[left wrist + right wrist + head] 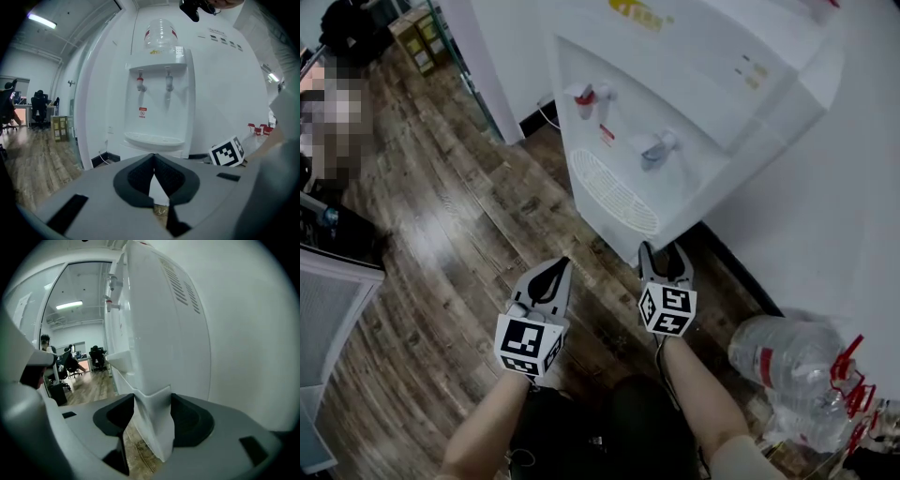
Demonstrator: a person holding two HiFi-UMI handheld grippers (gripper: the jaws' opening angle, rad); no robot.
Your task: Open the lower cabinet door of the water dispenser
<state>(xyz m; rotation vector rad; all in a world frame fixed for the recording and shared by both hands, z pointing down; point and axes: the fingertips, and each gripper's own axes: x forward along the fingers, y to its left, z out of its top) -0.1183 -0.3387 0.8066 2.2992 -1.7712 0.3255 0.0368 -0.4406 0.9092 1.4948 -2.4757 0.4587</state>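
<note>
One water dispenser [694, 84] stands on the floor [469, 234]. The edge of its lower cabinet door [154, 423], at the base corner, shows only in the right gripper view, clamped by the right tool [664, 255]. Two bottles: mounted bottle [160, 33], left gripper view only; loose bottle [783, 361], head view only. Left tool [561, 267]: closed, empty. Two taps: red tap [586, 96], blue tap [656, 150].

Front-left: open passage over wooden floor [459, 253].
Ahead: water dispenser [675, 122] blocks.
Right: wall [834, 225] and plastic bottle [783, 356] narrow the gap.

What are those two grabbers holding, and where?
The right gripper clamps the white plastic lower cabinet door at its side edge; the left gripper holds nothing.
</note>
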